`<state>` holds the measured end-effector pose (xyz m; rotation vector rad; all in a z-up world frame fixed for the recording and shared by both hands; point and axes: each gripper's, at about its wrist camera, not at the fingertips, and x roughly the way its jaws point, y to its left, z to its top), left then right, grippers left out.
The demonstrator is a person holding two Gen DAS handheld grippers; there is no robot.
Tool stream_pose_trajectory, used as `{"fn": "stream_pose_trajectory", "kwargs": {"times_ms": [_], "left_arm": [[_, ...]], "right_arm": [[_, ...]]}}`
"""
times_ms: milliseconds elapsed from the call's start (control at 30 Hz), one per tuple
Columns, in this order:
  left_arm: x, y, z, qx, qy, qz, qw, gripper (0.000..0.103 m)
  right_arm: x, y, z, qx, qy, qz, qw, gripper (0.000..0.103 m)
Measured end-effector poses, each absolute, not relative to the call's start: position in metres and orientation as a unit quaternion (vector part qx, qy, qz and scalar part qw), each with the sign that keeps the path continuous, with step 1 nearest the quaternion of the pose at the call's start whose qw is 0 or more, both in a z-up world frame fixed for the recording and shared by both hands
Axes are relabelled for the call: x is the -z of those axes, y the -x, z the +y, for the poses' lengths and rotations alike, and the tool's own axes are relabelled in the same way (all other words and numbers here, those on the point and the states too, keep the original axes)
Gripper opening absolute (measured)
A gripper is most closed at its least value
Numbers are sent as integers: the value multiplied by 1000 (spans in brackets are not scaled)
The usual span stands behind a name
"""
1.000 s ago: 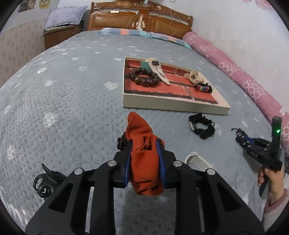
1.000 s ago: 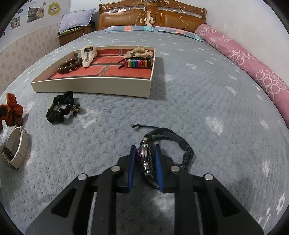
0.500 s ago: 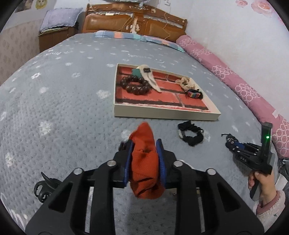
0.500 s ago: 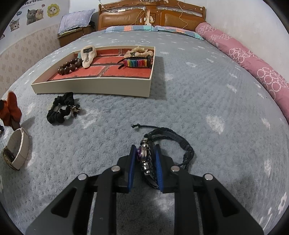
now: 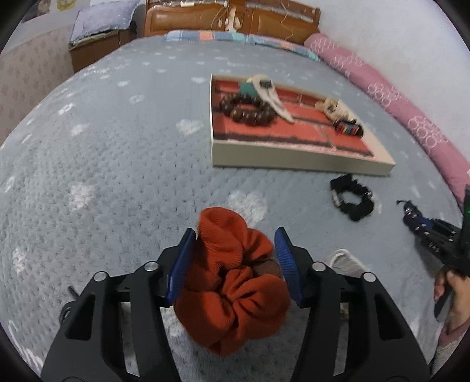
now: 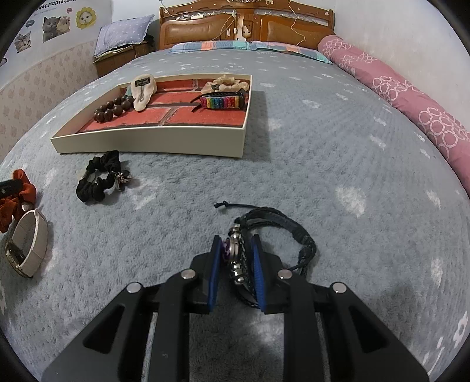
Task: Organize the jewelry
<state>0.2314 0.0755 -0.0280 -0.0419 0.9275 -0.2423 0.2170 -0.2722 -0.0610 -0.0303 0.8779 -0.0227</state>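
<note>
Jaws of the left gripper (image 5: 233,258) have just been opening around the orange scrunchie (image 5: 232,279), letting it sag onto the bed (image 5: 117,176) short of the tray (image 5: 293,158). Right gripper (image 6: 235,264) clamps the black bracelet (image 6: 273,226).

Both fisheye cameras are looking forward and steeply down along their grippers' fingers, sitting close above the grey bedspread (image 6: 323,152) and facing the headboard (image 6: 246,26). Both are sharing the cream tray (image 5: 293,160) (image 6: 152,142) and black scrunchie (image 5: 354,201) (image 6: 98,180).
</note>
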Motion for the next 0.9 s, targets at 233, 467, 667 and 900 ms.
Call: {"fn": "stream_pose_trajectory", "kwargs": {"times_ms": [233,467,667,900], "left_arm": [[11,-226,79,133,36,415,899,10],[-24,-207,71,179,58,365,912,9],[-44,-196,67,203,67,344,914,9],[-29,-205,72,204,78,371,903,9]], "right_arm": [[61,-217,-272,11,14,424,905,20],[61,-217,-272,11,8,423,906,18],[58,-217,-272,11,3,422,907,17],[58,-217,-273,11,2,424,906,17]]}}
